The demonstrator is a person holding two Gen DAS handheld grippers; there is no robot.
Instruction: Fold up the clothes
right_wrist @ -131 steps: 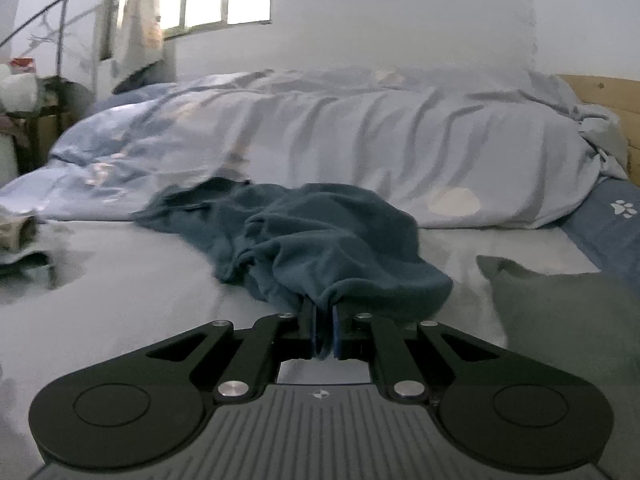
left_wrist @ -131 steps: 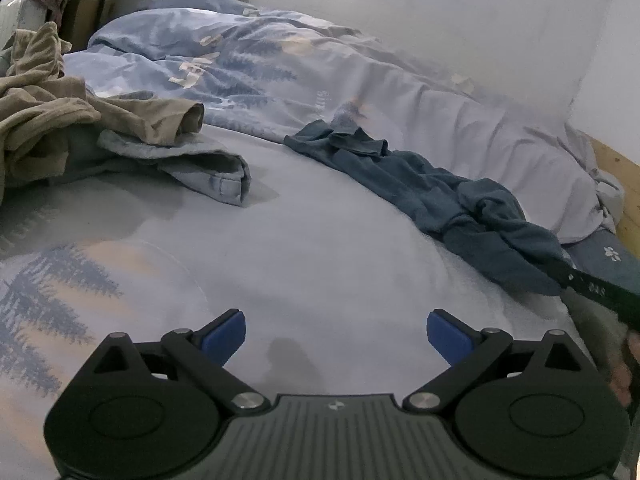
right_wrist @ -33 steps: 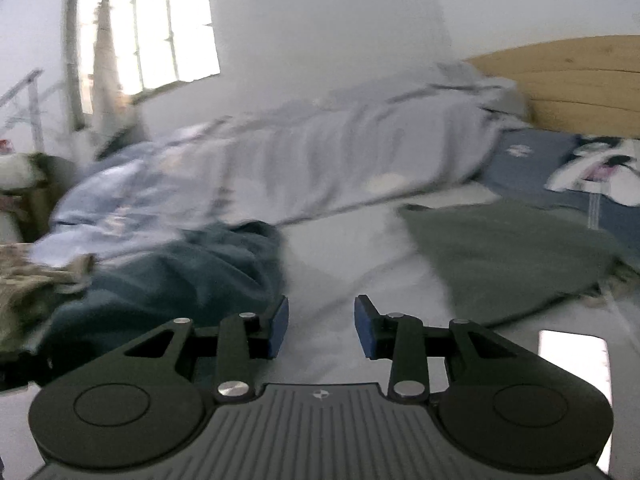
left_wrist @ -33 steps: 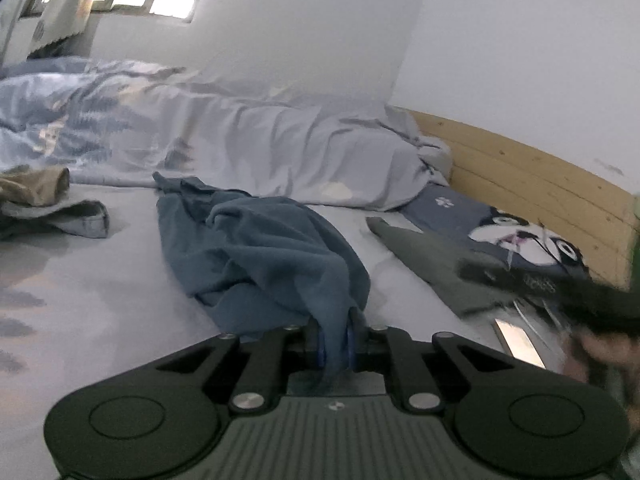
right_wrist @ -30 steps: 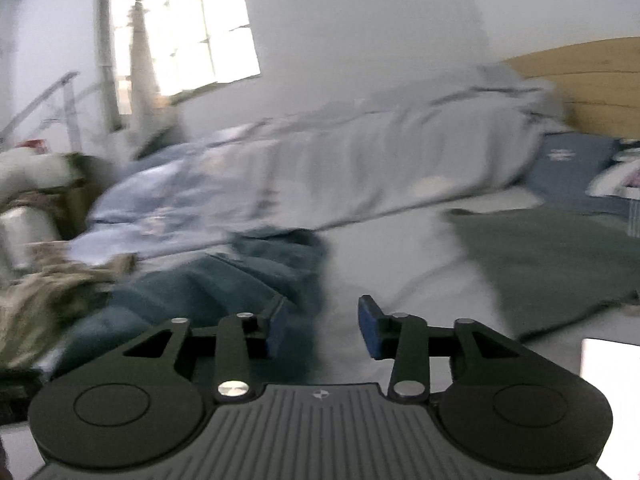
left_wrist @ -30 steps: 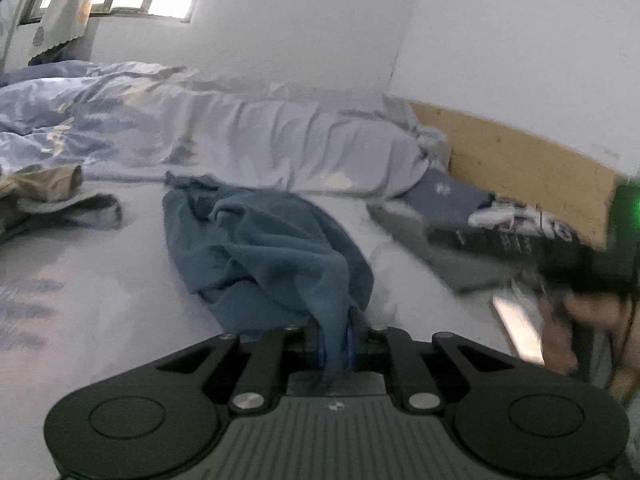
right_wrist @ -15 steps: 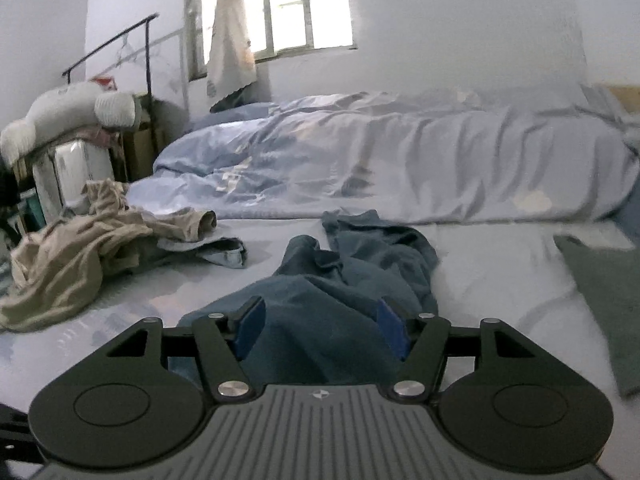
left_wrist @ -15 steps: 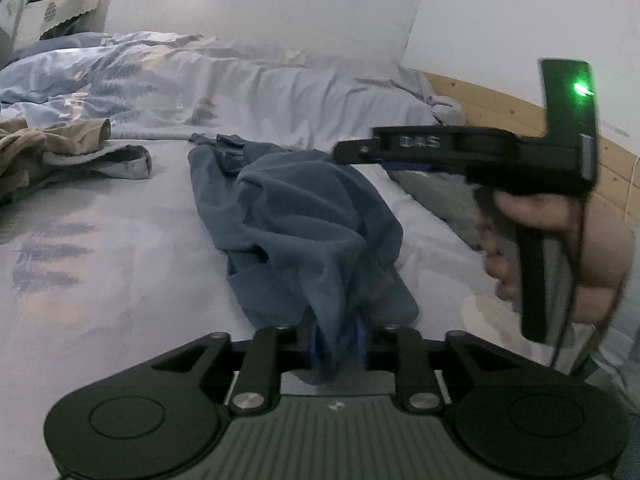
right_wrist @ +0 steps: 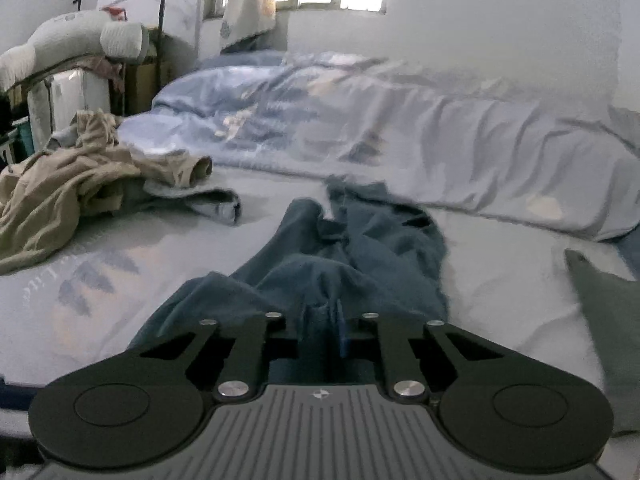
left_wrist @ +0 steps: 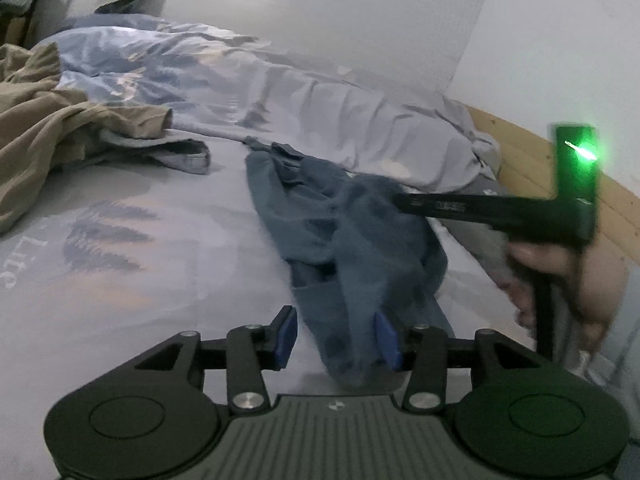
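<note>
Blue garment (left_wrist: 352, 236) lies crumpled in a long heap on the bed (left_wrist: 140, 264), running from near the duvet (left_wrist: 312, 96) toward the near edge. Tan clothes (right_wrist: 60, 192) piled well apart, far left; a green-grey piece (right_wrist: 600, 312) lies flat to the right

Left gripper (left_wrist: 338, 338): jaws spread partway and opening, near end of the blue cloth loose between them, hanging against the right pad, not pinched

Right gripper (right_wrist: 322, 326): jaws closing, nearly together, pinching a bunched fold of the same garment. In the left view it reaches in from the right, hand (left_wrist: 568, 276) on the grip, green light lit

Handling, as judged: light, limp, thick soft knit; no stiffness, sags and drags rather than slides. Not fragile. Bunched layers mean a pinch may catch several plies at once. Best hold looks like a single edge or corner, hem or shoulder, one per gripper, then lift and pull apart to spread it flat before any fold
</note>
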